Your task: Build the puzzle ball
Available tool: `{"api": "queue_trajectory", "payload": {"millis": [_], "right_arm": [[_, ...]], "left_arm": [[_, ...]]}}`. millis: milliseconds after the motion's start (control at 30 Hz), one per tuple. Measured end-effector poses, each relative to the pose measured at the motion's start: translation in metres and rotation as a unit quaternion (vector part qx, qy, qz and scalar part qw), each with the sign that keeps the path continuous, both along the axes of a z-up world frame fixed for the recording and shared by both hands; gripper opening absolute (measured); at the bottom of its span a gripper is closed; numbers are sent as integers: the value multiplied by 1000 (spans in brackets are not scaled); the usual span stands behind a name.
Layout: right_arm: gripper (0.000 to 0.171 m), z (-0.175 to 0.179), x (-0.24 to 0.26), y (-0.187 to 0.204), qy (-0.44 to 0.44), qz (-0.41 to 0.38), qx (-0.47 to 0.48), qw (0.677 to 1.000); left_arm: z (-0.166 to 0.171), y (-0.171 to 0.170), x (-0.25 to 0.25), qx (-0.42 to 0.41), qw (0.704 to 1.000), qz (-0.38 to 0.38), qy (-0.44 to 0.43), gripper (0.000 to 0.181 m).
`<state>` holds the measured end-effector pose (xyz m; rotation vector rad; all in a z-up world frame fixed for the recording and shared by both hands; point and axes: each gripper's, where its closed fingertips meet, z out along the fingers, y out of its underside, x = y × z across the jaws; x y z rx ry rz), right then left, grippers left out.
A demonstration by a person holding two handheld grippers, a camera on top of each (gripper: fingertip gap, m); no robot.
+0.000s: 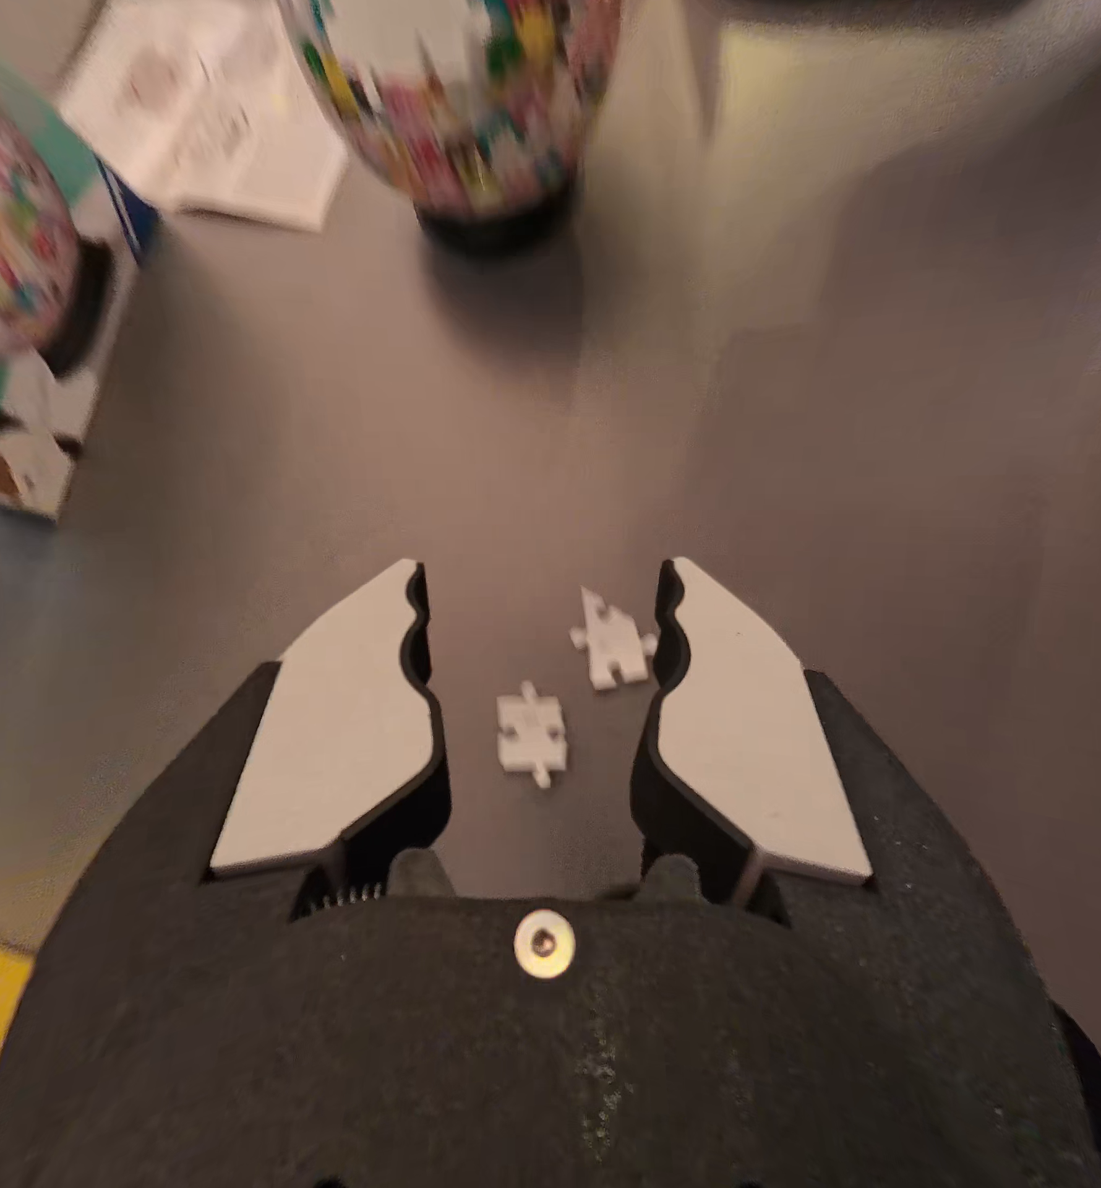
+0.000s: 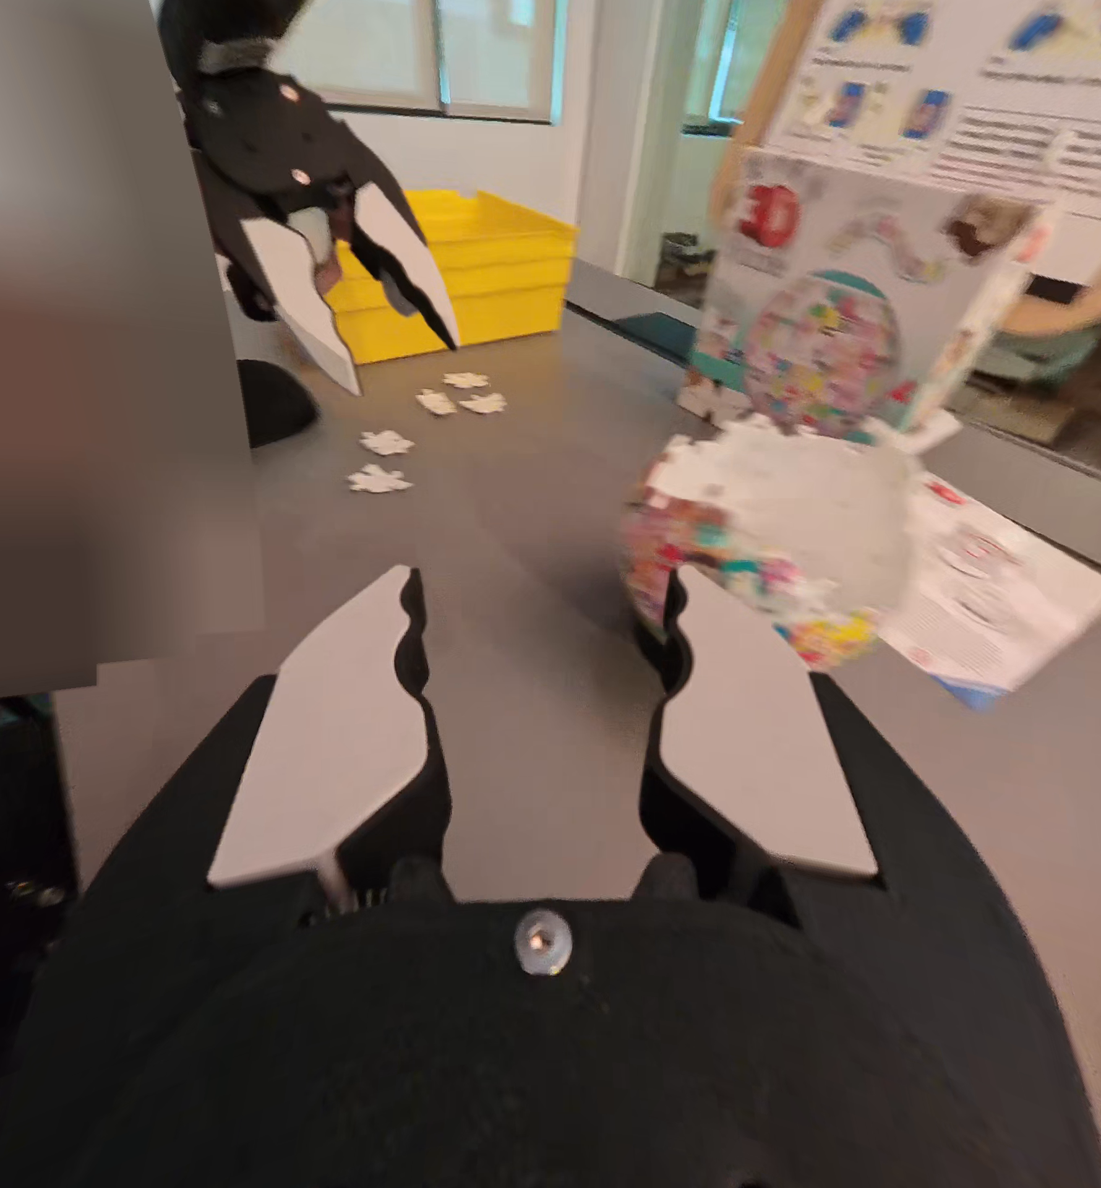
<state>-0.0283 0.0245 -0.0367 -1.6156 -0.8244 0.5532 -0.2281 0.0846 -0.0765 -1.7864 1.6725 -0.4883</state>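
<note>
The left gripper (image 1: 541, 569) hangs with fingers apart and empty over two white puzzle pieces (image 1: 532, 733) lying between them. Ahead, the blurred puzzle ball (image 1: 464, 96) is cut off at top. The right gripper (image 2: 545, 578) is likewise spread and empty; its right finger (image 2: 753, 720) hides the ball's lower edge.

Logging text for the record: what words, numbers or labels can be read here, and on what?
I quote no writing; these things bear it:
Puzzle box: red emblem and lettering, blurred.
Wall poster: text lines, blurred.
Leaflet: small print, unreadable.
Puzzle pieces: faint marks, too small.
</note>
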Motion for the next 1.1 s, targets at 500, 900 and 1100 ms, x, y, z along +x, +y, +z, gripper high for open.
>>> {"api": "queue_trajectory", "payload": {"millis": [500, 900, 1100], "right_arm": [[53, -45, -120, -11, -6, 91, -3, 996], [47, -37, -113, -18, 20, 92, 30, 995], [47, -36, -113, -19, 23, 97, 33, 994]], "left_arm": [[-25, 28, -106, 117, 958, 191, 179, 53], [-5, 118, -115, 103, 944, 70, 305, 40], [-28, 135, -111, 12, 935, 82, 344, 44]]}}
